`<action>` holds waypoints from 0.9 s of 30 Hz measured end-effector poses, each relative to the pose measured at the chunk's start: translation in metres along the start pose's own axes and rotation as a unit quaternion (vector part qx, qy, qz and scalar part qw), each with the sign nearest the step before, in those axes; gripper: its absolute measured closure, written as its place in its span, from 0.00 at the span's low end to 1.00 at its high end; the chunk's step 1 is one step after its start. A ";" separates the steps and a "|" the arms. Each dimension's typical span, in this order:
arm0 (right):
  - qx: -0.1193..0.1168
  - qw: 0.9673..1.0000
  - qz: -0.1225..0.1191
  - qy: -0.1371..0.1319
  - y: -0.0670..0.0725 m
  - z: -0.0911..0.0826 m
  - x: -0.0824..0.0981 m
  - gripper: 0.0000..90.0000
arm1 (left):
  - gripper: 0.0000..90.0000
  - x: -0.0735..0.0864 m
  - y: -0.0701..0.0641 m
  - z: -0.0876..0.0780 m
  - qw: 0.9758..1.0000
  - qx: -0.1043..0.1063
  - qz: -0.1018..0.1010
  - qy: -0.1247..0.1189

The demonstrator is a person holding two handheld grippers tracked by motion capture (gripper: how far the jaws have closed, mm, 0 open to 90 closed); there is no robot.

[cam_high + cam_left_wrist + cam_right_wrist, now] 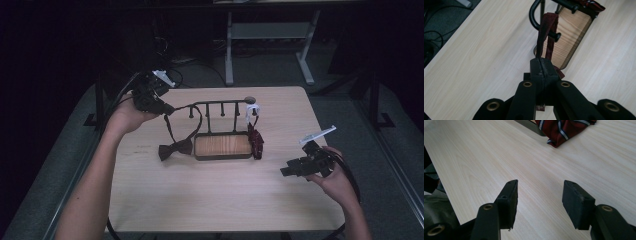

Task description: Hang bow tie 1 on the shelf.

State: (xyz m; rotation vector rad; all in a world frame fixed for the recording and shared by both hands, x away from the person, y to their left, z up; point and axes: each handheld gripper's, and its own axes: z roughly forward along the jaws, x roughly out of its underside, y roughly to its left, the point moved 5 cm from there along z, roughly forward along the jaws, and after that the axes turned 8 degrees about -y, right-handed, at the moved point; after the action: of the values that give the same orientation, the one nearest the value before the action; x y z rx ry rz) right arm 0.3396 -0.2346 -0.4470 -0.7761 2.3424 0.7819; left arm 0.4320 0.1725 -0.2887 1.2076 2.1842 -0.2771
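My left gripper [541, 66] is pinched on the dark red bow-tie strap [546, 35], looped over a peg of the black metal rack [220, 107]; bow [175, 149] on table. Right gripper [539, 200] spread, empty. Risk: pulling sideways could snag the strap and tip the rack.

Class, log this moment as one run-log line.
left hand-held gripper: shut on bow tie strap | strap: looped over rack | right hand-held gripper: open, above table
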 end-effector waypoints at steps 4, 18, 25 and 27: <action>0.000 1.000 0.002 -0.002 0.000 -0.002 -0.001 0.51 | 1.00 0.000 0.004 0.004 1.000 -0.003 -0.006 0.007; 0.000 1.000 0.001 -0.003 0.000 -0.003 -0.001 0.51 | 0.99 0.001 0.012 0.014 0.999 -0.018 -0.018 0.025; 0.000 1.000 0.002 -0.004 -0.001 -0.003 -0.001 0.51 | 0.93 0.006 0.012 0.015 0.999 -0.021 -0.019 0.034; 0.001 1.000 0.002 -0.002 -0.002 -0.003 0.000 0.51 | 0.91 0.008 0.013 0.014 0.999 -0.022 -0.020 0.036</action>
State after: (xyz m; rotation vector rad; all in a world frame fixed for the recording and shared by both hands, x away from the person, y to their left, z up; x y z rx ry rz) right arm 0.3398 -0.2377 -0.4453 -0.7678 2.3415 0.7829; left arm 0.4450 0.1786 -0.3027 1.1671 2.2671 -0.2047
